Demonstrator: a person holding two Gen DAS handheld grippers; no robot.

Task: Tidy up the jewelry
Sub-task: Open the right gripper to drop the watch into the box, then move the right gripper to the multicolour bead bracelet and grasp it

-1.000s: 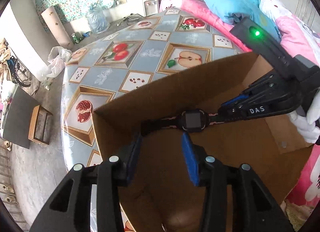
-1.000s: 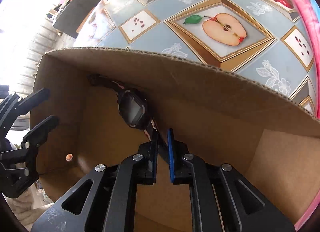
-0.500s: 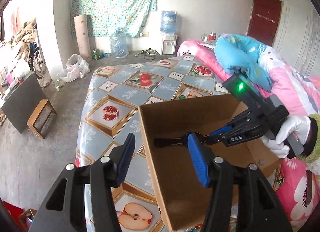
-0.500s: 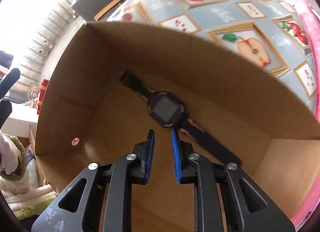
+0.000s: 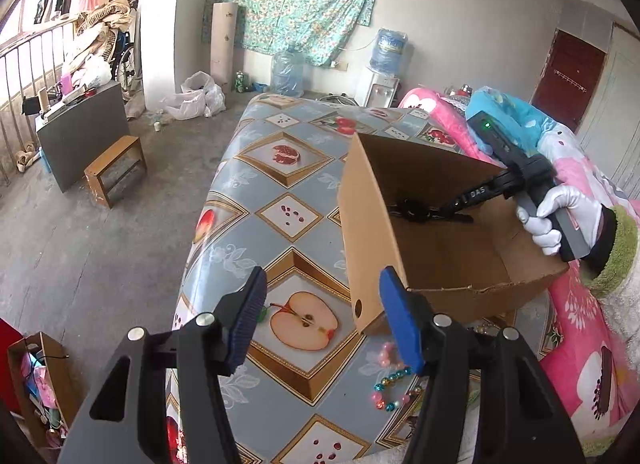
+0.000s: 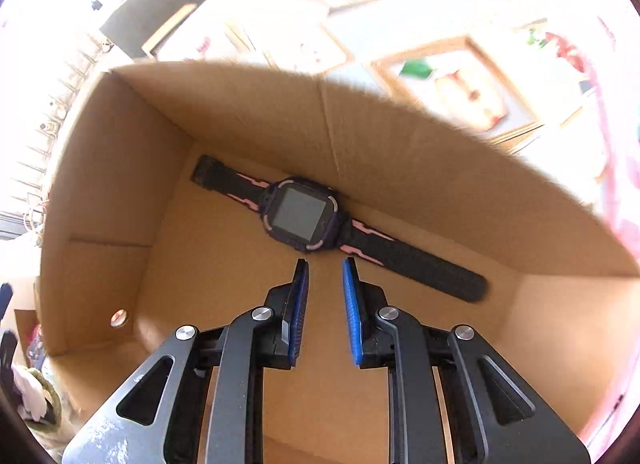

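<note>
Done: watch (image 6: 301,215) lies flat on the floor of the cardboard box (image 6: 120,167), strap stretched out along the far wall, face up. Counts as put away.
Watch in left view: dark shape low inside the box (image 5: 416,211), partly hidden by the near wall.
Right claw (image 6: 323,270): released, narrow gap between the blue pads, nothing in it. Tips hang just short of the watch case, apart from it. Jaws opened a little in the last second, steady now. Points steeply down into the box.
Right claw from the left view: seen reaching over the far rim (image 5: 460,203), gloved hand (image 5: 560,215) on its handle.
Left claw (image 5: 320,316): released, wide apart, empty. Jaws have just been opening, nothing between the pads but tabletop behind. Held outside the box, at its near corner.
Left to do: beaded bracelets (image 5: 394,384) on the tabletop (image 5: 280,223) just in front of the box, beside the left claw's right finger. Pink beads and a teal/gold/pink strand; exact count cannot tell, partly hidden by the finger.
Other jewelry: none clearly visible elsewhere on the fruit-print cloth.
Progress guess: one item boxed, at least the bead pieces remaining, so early to middle.
Likely next: left claw looks set for the beads, right claw needs to clear the box.
Risk: beads small and loose, easy to slip from the pads.
</note>
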